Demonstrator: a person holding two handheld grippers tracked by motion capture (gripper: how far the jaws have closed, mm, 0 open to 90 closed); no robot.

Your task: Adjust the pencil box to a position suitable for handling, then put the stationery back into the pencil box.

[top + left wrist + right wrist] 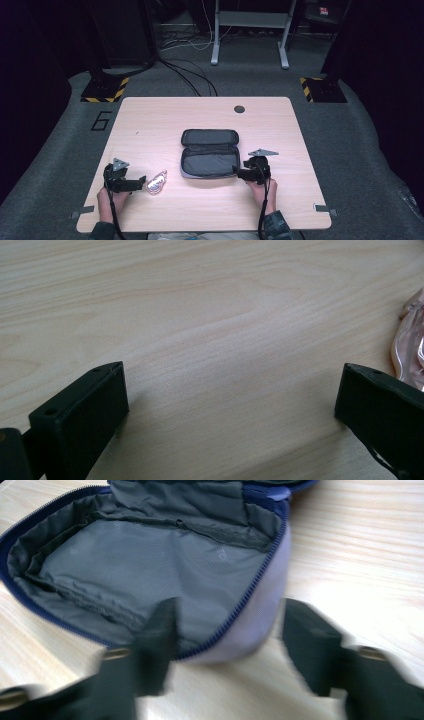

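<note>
Lying unzipped, pouch (pixel 209 153) shows grey lining, seemingly lilac outside.

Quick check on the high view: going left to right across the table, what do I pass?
left gripper → pink shiny packet → open pouch → right gripper, its jaws apart at the pouch's right corner.
</note>
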